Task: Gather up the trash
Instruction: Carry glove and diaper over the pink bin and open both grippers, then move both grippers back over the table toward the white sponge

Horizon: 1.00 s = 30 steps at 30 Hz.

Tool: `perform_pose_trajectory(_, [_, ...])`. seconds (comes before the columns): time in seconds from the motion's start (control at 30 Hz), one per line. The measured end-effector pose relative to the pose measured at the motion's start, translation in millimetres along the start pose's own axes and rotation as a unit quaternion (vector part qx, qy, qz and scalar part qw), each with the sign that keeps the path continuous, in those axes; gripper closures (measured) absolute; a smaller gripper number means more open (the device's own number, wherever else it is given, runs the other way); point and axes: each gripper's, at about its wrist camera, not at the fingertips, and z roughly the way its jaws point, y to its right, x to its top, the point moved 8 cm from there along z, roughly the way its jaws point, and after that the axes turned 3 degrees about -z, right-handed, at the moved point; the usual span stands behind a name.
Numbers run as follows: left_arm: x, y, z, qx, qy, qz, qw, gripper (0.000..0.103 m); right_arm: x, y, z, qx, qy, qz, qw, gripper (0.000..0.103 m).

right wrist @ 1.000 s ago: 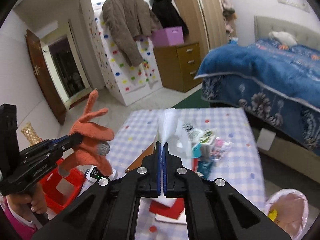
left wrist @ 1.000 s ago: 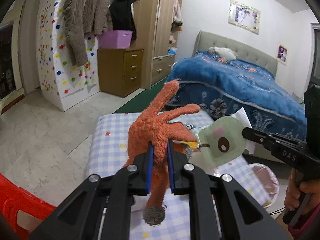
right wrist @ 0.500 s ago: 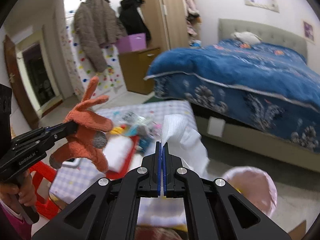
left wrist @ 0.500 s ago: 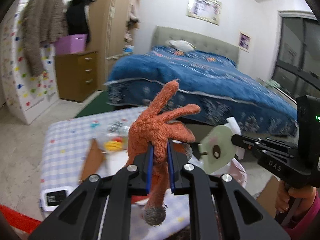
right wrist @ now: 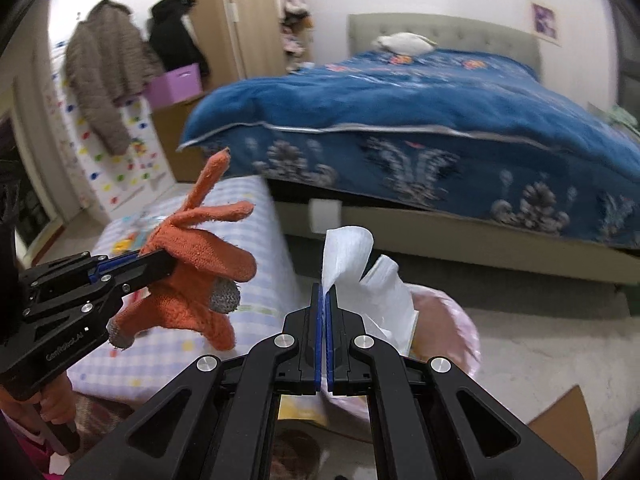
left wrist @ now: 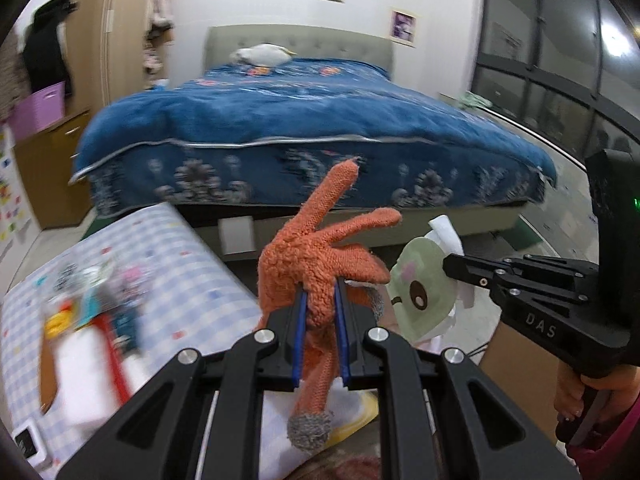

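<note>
Orange knitted glove [left wrist: 320, 264]: fuzzy, grey fingertip caps, one visible at the lower end [left wrist: 308, 432]. Pinched mid-body between the left gripper's [left wrist: 320, 312] blue pads; fingers splay upward, one long finger tilted up to the right. Held in air.

White tissue [right wrist: 364, 276]: crumpled, thin, clamped at its lower edge by the right gripper [right wrist: 323, 300], standing up and to the right. A pale green card with a cartoon eye [left wrist: 420, 292] sits against it.

Pink bin bag [right wrist: 452, 320]: open, directly below the tissue.

Open floor [right wrist: 520, 320] lies between bed [right wrist: 440, 120] and pink-lined bin [right wrist: 452, 320]. Left of the bin, the checkered table [right wrist: 248, 240] blocks passage; a cardboard box [right wrist: 568, 412] stands just right of it.
</note>
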Motion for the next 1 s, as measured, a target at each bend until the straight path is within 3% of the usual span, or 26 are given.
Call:
perform_pose_trajectory(0.37, [6, 37, 87, -0.044, -0.046, 0.019, 0.9978, 0.091, -26, 69, 50, -0.027, -0.046, 0.053, 0.997, 0.102])
perform_pose_trajectory(0.47, [9, 41, 102, -0.049, -0.052, 0.016, 0.9973, 0.078, -30, 78, 62, -0.031, -0.056, 0.060, 0.996, 0.097])
perform_pose_trajectory(0.5, [10, 41, 104, -0.048, -0.049, 0.015, 0.9975, 0.064, -31, 82, 67, -0.033, -0.062, 0.063, 0.996, 0.093])
perform_pose_trajectory(0.53, [11, 41, 105, -0.047, -0.047, 0.014, 0.9977, 0.052, -31, 84, 70, -0.034, -0.065, 0.067, 0.995, 0.082])
perform_pose_trajectory(0.57, [13, 40, 106, -0.045, -0.044, 0.012, 0.9979, 0.049, -33, 87, 72, -0.039, -0.069, 0.072, 0.994, 0.073])
perform_pose_trajectory(0.6, [14, 39, 105, -0.043, -0.044, 0.011, 0.9981, 0.049, -33, 90, 73, -0.043, -0.068, 0.074, 0.994, 0.070])
perform_pose_trajectory(0.77, [14, 23, 91, -0.019, -0.037, 0.005, 0.9991, 0.049, -32, 91, 62, -0.051, -0.061, 0.076, 0.994, 0.069])
perform_pose_trajectory(1.0, [-2, -13, 52, 0.030, -0.037, -0.004, 0.9988, 0.049, -25, 63, 35, -0.038, -0.041, 0.062, 0.996, 0.069])
